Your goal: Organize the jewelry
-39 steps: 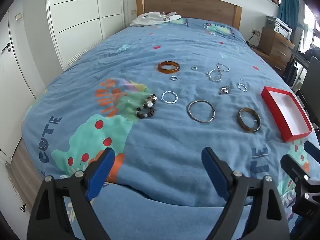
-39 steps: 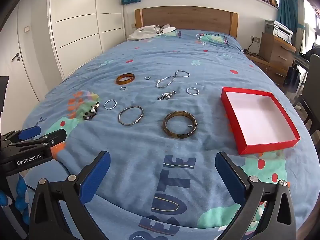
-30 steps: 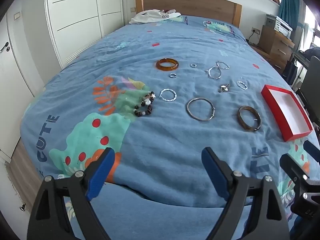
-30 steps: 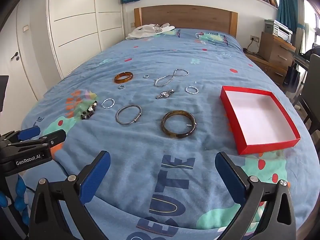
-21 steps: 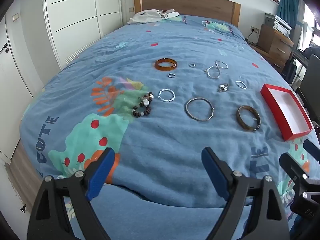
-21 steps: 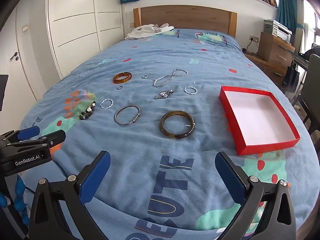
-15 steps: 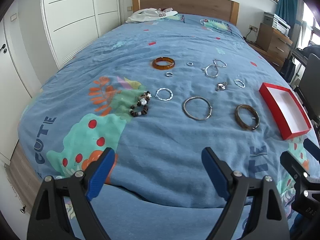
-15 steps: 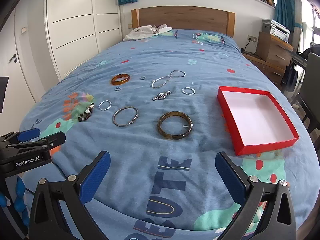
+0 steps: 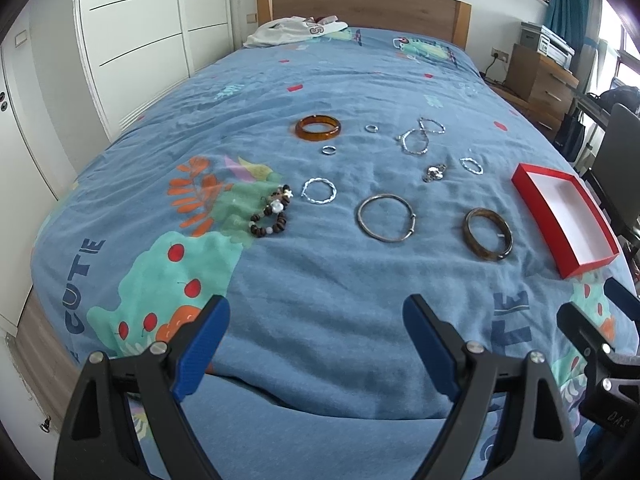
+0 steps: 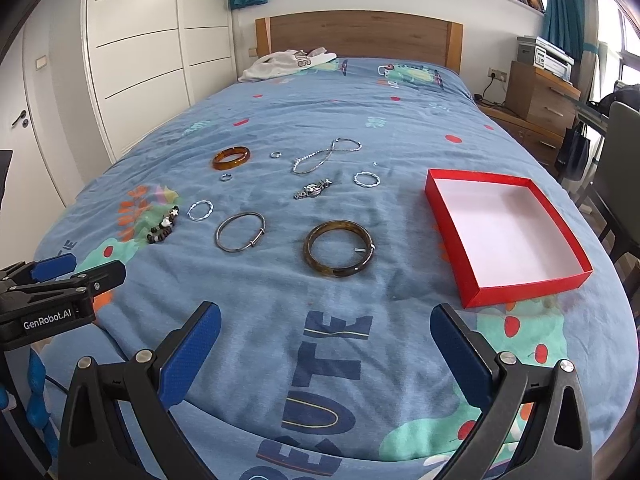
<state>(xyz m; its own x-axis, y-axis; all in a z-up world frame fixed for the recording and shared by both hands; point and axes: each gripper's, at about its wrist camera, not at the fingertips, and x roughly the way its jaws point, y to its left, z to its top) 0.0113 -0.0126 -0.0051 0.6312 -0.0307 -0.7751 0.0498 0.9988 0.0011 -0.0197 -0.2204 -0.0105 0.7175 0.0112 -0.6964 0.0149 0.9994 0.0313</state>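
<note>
Both views drawn back, red box (image 10: 506, 236) beside dark bangle (image 10: 339, 253)

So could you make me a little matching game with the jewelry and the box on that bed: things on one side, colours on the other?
Things:
1. bangle farthest up the bed
2. bangle nearest the box
3. thin plain hoop
4. box

Colours:
A. red outside, white inside
B. silver
C. clear amber orange
D. dark mottled brown

Pairs: 1-C, 2-D, 3-B, 4-A
</note>
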